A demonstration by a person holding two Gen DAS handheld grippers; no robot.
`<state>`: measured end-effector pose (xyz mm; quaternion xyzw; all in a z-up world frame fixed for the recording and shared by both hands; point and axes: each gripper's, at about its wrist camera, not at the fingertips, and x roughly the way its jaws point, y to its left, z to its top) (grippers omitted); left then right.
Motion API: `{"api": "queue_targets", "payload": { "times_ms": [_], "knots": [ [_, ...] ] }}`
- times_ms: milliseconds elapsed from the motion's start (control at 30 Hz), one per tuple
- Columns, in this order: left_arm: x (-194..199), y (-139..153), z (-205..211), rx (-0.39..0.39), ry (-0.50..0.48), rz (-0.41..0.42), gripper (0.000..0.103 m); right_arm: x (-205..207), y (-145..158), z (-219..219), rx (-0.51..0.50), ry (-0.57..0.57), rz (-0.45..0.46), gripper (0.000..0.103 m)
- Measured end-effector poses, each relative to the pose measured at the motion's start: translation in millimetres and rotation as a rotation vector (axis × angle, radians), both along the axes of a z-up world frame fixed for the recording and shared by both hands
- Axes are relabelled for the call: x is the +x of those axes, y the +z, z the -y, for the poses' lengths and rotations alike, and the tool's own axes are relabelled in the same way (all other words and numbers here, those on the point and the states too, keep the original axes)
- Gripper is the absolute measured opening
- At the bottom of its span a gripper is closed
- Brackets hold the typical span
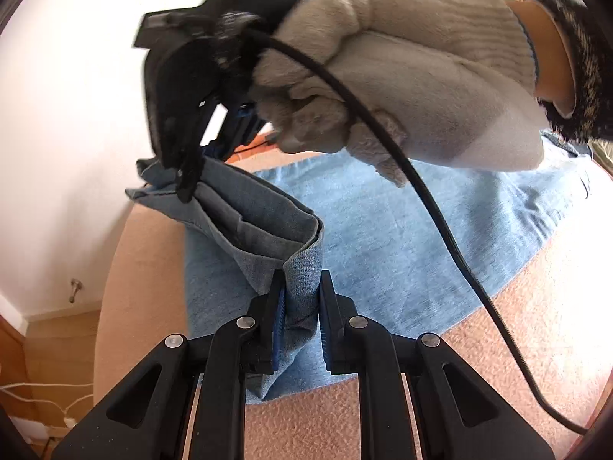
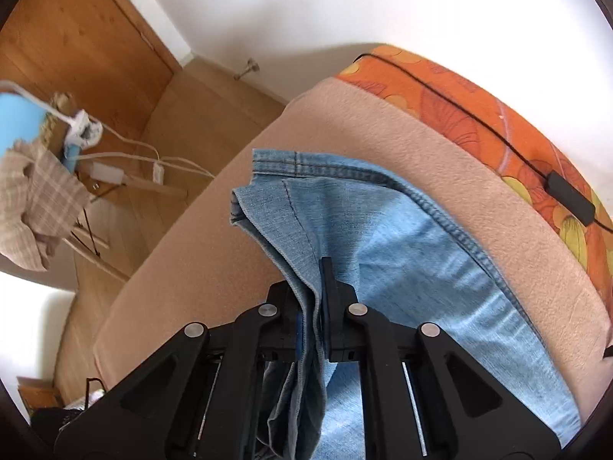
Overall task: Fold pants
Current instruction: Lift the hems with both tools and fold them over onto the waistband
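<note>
Light blue denim pants [image 1: 383,237] lie on a peach blanket [image 1: 517,326]. My left gripper [image 1: 300,306] is shut on a lifted fold of the pants' edge, the cloth pinched between its pads. In the left wrist view, the right gripper [image 1: 187,176], held by a gloved hand [image 1: 402,76], clamps the same raised edge farther back. In the right wrist view, my right gripper [image 2: 316,299] is shut on bunched layers of the pants [image 2: 383,237], with the hem end [image 2: 306,165] lying ahead of it on the blanket.
The peach blanket [image 2: 383,122] covers a bed with an orange patterned sheet [image 2: 479,115] along the far edge. A black cable with a box [image 2: 571,195] lies on that sheet. A wooden floor [image 2: 180,122] holds white cables, a power strip [image 2: 84,130] and a checked cloth [image 2: 34,199].
</note>
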<state>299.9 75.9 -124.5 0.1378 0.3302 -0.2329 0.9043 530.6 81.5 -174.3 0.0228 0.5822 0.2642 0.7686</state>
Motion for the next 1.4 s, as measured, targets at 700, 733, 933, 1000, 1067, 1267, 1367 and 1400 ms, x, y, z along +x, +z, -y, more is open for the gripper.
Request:
{"api": "queue_targets", "payload": {
  "times_ms": [700,733,933,1000,1067,1267,1367,1400],
  "knots": [
    [-20,0,84,0.016,-0.194,-0.059,0.014,-85,-61,217,0.517,-0.545,-0.177,0.067],
    [-22,-1,84,0.024,-0.194,-0.051,0.014,-82,-62,208,0.511,-0.533,-0.179,0.067],
    [-44,-7,73,0.078,-0.156,0.054,0.034,-68,-57,158,0.262,-0.436,-0.127,0.015],
    [-49,-12,66,0.099,-0.117,0.074,0.051,-69,-59,160,0.289,-0.437,-0.126,0.013],
    [-49,-19,58,0.115,-0.074,0.066,0.051,-70,-61,165,0.299,-0.437,-0.127,0.013],
    [-43,-22,65,0.114,-0.149,0.02,0.051,-68,-69,184,0.354,-0.46,-0.174,0.019],
    [-43,-24,83,0.132,-0.219,-0.006,0.051,-61,-71,189,0.376,-0.465,-0.177,0.036],
    [-43,-26,88,0.138,-0.229,-0.011,0.051,-58,-71,189,0.38,-0.463,-0.182,0.037]
  ]
}}
